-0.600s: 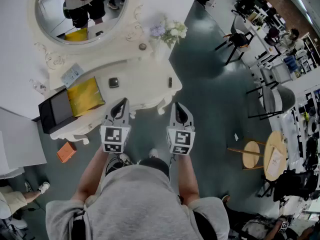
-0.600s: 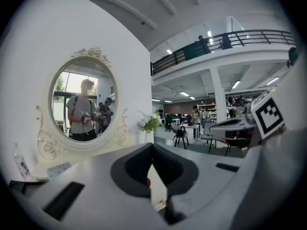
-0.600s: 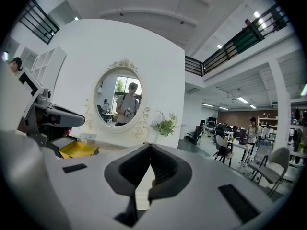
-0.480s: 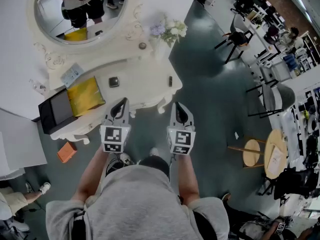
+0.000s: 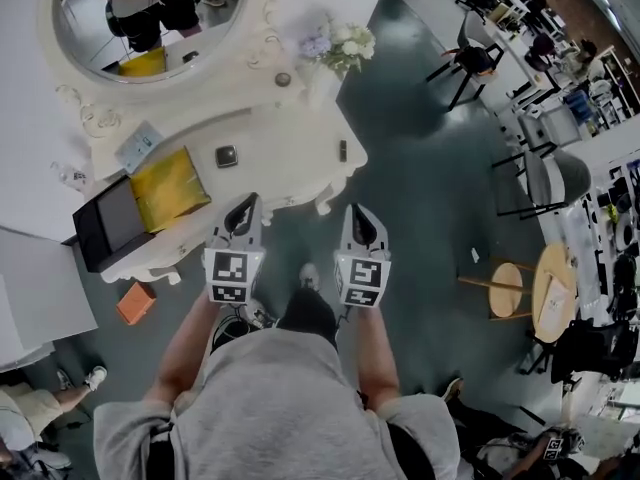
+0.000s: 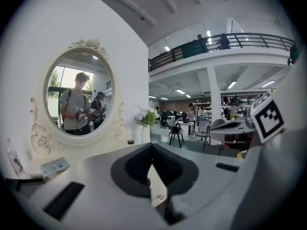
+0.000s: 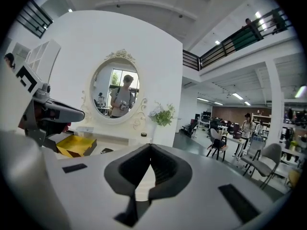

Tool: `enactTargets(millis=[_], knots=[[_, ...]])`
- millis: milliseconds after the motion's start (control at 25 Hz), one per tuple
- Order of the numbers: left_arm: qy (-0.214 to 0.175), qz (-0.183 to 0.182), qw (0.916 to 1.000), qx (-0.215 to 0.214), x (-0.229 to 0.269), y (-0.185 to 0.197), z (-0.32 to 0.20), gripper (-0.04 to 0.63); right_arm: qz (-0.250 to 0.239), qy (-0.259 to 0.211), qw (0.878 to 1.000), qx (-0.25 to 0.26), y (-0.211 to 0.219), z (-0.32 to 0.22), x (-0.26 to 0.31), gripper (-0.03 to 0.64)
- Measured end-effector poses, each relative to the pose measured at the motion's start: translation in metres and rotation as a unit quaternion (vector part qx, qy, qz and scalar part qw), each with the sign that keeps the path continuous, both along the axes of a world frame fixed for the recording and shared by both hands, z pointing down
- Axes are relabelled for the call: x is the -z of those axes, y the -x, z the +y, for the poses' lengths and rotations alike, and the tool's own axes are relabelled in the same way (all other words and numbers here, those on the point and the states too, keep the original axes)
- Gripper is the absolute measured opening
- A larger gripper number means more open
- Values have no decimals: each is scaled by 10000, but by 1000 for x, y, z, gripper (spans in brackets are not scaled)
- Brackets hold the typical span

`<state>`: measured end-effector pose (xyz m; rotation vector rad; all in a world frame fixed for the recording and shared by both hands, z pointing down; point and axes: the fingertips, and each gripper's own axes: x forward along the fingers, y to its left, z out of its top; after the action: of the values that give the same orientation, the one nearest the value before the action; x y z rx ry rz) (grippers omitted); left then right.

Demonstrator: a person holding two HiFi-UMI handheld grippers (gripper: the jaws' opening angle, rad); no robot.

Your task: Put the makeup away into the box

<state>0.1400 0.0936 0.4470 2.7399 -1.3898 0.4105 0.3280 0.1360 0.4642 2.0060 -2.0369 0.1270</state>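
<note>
We hold the left gripper (image 5: 243, 208) and right gripper (image 5: 358, 218) clenched, empty, at centre frame, approaching the dressing table (image 5: 290, 173). At left the yellow-lined box (image 5: 170, 190) sits open, ready for the compact (image 5: 226, 156).

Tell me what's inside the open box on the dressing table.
From above, the box shows only its yellow lining; no makeup is visible in it. In the right gripper view its dark near wall covers part of the floor.
</note>
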Motion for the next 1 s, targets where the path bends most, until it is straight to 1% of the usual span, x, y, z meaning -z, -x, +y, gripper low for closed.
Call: enactTargets(millis=[160,400,680,1000], knots=[[14,36,10000,-5,-3,-16,-20,3,0,107,9999,-114,-22,-24,-8,14],[149,10,9999,10,-14,-52,-73,2,-14,287,9996,-33,-54,-83,-24,14],[503,-111,9986,97,-46,-97,-127,2,-157,737,9970,154,-90,-149,-64,14],[987,-320,9942,278,-96,-121,-169,2,-294,1268,9906,410,-104,-201,-124,14]])
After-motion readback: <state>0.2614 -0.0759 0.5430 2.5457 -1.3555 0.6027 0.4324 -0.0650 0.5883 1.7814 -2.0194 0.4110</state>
